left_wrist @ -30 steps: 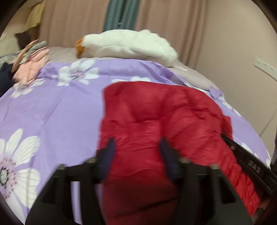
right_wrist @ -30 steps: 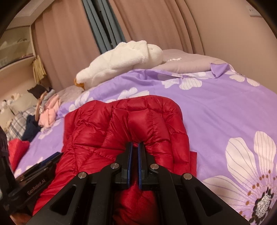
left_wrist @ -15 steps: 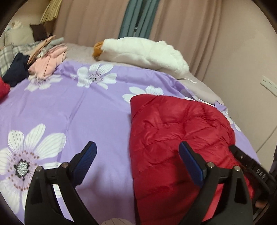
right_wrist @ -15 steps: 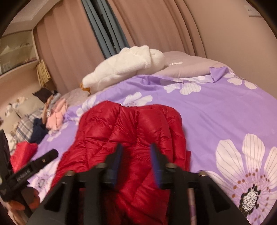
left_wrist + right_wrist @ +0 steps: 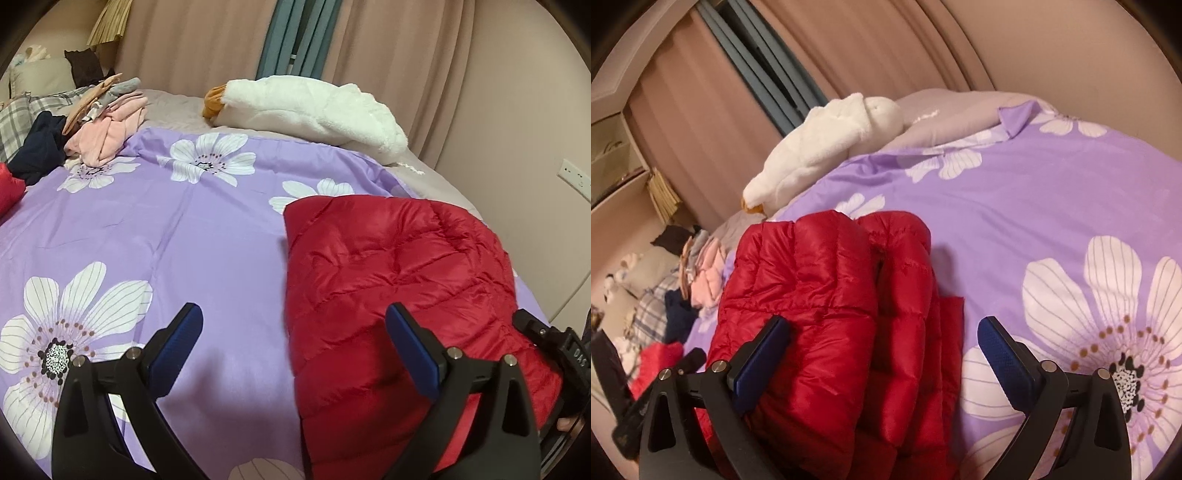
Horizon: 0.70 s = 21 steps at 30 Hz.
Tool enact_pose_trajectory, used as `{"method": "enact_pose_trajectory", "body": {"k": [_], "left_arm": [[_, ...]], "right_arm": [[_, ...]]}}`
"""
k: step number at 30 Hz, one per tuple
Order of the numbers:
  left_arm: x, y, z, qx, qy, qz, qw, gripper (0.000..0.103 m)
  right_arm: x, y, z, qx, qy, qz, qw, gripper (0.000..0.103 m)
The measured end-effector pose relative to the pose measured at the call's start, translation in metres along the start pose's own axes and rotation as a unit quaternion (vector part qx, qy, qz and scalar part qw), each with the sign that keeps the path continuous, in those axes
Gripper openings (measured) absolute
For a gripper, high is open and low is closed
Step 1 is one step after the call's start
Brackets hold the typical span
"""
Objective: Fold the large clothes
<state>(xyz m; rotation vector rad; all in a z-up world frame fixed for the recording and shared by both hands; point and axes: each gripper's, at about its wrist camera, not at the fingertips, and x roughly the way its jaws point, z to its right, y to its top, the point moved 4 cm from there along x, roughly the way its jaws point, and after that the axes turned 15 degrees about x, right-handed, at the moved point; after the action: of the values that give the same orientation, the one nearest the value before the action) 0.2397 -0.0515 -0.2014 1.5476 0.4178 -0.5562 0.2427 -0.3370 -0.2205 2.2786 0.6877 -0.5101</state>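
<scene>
Red quilted down jacket is seen lying folded into a compact bundle on the purple flower-printed bed cover, near the bed's right edge by the wall. The fold appears finished and the garment released; next, it is judged, the bundle needs pressing flat or another garment must be fetched from the heap of mixed clothes at the far left corner. Left hand-held gripper is held low above the cover, jaws spread wide and empty. Right hand-held gripper hovers over the jacket, likewise spread and gripping nothing.
</scene>
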Motion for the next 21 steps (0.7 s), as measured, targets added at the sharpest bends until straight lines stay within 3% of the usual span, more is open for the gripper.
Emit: {"method": "enact_pose_trajectory", "body": {"k": [5, 9, 11, 12, 13, 14, 15, 17, 19, 21], "left_arm": [[0.013, -0.009, -0.002, -0.005, -0.019, -0.027, 0.9995, 0.100], [0.036, -0.023, -0.009, -0.071, -0.097, -0.066, 0.9906, 0.101], [0.050, -0.033, -0.018, -0.145, -0.165, -0.083, 0.9720, 0.101], [0.060, -0.041, -0.022, -0.188, -0.204, -0.097, 0.9558, 0.102], [0.068, -0.047, -0.024, -0.213, -0.228, -0.112, 0.9433, 0.102], [0.071, -0.050, -0.026, -0.224, -0.242, -0.114, 0.9371, 0.103], [0.069, -0.049, -0.026, -0.217, -0.243, -0.105, 0.9395, 0.103], [0.062, -0.045, -0.020, -0.169, -0.220, -0.086, 0.9569, 0.103], [0.056, -0.041, -0.011, -0.132, -0.201, -0.071, 0.9681, 0.101], [0.055, -0.041, -0.007, -0.133, -0.219, -0.072, 0.9640, 0.100]], "right_arm": [[0.002, -0.005, 0.005, 0.017, 0.006, -0.025, 1.000, 0.101], [0.005, -0.007, 0.010, 0.031, 0.010, -0.044, 0.999, 0.101], [0.008, -0.007, 0.012, 0.035, 0.010, -0.055, 0.998, 0.101], [0.010, -0.007, 0.013, 0.038, 0.011, -0.060, 0.997, 0.101], [0.012, -0.007, 0.014, 0.040, 0.017, -0.065, 0.997, 0.101], [0.014, -0.007, 0.014, 0.041, 0.021, -0.072, 0.996, 0.101], [0.017, -0.008, 0.015, 0.042, 0.021, -0.078, 0.996, 0.101], [0.017, -0.009, 0.016, 0.043, 0.024, -0.082, 0.995, 0.101], [0.018, -0.010, 0.017, 0.044, 0.022, -0.084, 0.995, 0.101], [0.017, -0.010, 0.017, 0.045, 0.019, -0.083, 0.995, 0.101]]}}
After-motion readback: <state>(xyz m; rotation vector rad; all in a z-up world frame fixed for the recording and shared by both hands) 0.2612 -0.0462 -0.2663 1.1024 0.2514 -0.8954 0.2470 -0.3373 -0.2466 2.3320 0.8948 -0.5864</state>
